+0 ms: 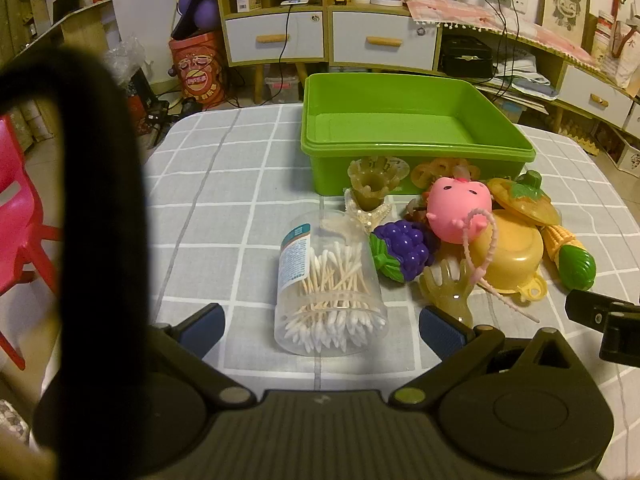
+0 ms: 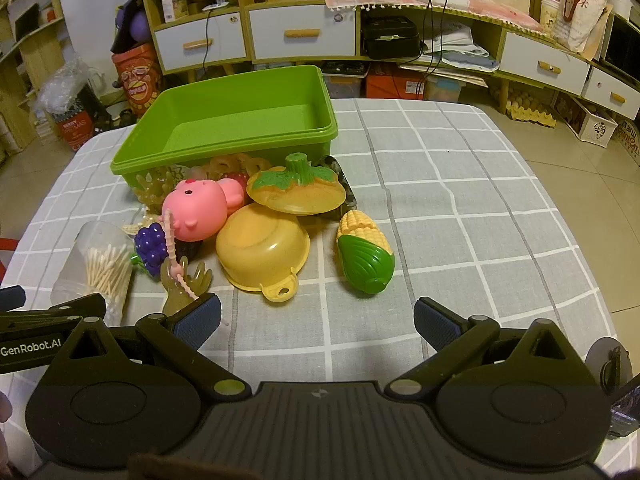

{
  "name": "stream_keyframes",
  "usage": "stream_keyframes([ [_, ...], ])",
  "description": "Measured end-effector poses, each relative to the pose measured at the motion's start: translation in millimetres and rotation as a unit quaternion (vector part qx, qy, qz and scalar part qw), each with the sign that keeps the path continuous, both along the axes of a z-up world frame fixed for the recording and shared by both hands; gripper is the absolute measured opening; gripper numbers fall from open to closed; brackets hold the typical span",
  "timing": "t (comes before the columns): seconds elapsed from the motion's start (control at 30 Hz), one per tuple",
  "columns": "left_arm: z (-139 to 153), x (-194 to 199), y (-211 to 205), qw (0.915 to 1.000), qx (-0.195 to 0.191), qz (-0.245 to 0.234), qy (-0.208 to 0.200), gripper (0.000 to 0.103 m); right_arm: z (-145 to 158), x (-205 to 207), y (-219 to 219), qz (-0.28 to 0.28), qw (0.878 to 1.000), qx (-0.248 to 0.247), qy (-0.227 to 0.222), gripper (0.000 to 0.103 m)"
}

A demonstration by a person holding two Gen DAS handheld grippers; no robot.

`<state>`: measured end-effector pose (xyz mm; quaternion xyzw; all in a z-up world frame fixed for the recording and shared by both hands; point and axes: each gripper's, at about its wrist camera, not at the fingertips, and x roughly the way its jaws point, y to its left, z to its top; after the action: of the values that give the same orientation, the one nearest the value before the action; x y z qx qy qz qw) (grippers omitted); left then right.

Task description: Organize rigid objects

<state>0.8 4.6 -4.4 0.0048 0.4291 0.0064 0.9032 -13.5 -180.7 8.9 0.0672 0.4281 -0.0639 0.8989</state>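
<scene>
An empty green bin (image 1: 416,140) (image 2: 240,120) stands on the checked tablecloth. In front of it lies a pile of toys: pink pig (image 1: 458,206) (image 2: 196,210), purple grapes (image 1: 404,250) (image 2: 152,244), yellow bowl (image 1: 508,258) (image 2: 262,246), pumpkin lid (image 1: 524,198) (image 2: 296,190), toy corn (image 1: 570,252) (image 2: 366,254), amber hand (image 1: 450,290) (image 2: 182,284). A clear cotton-swab jar (image 1: 330,286) (image 2: 98,264) lies on its side between the fingers of my open left gripper (image 1: 322,326). My right gripper (image 2: 316,320) is open and empty, just short of the bowl and corn.
A starfish and an amber cup (image 1: 370,186) lean against the bin's front. A red chair (image 1: 20,216) stands left of the table. Shelves and drawers (image 1: 332,36) line the far wall. A dark blurred strap (image 1: 104,200) blocks the left wrist view's left side.
</scene>
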Motion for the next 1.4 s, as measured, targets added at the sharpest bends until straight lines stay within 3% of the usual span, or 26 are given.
stream_keyframes([
  [1.0,2,3,4,1.0,0.003,0.005,-0.008,0.085,1,0,0,-0.002,1.0,-0.001,0.001,0.101],
  [1.17,-1,4,0,1.0,-0.003,-0.006,0.002,0.085,-1,-1,-3,-0.001,1.0,-0.001,0.001,0.101],
  [1.4,8,4,-9,0.9991,0.009,-0.034,-0.022,0.085,2,5,-2,0.002,1.0,-0.008,0.012,0.101],
])
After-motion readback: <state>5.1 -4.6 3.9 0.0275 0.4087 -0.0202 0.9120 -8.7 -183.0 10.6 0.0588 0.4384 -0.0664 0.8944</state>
